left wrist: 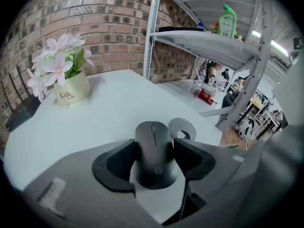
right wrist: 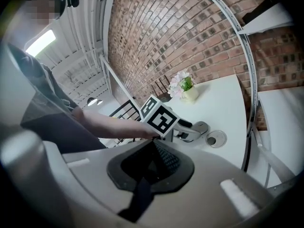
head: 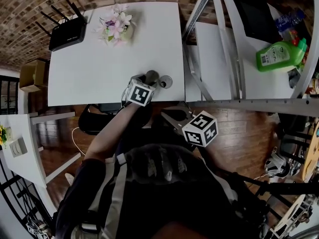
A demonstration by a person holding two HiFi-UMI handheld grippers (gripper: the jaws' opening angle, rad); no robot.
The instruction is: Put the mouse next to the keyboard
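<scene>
L claw (left wrist: 154,147) on 1 mouse (left wrist: 153,137) | R claw (right wrist: 153,167) closed | 1 flowerpot (left wrist: 71,88)

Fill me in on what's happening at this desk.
A person is working with a hand-held gripper in each hand. The left gripper is shut on a black computer mouse at the near edge of the white table, just beside a round silver cable grommet. The right gripper is shut on nothing and is held off the table. Farther back on the table stand a cream pot of pink flowers and a black router with antennas.
</scene>
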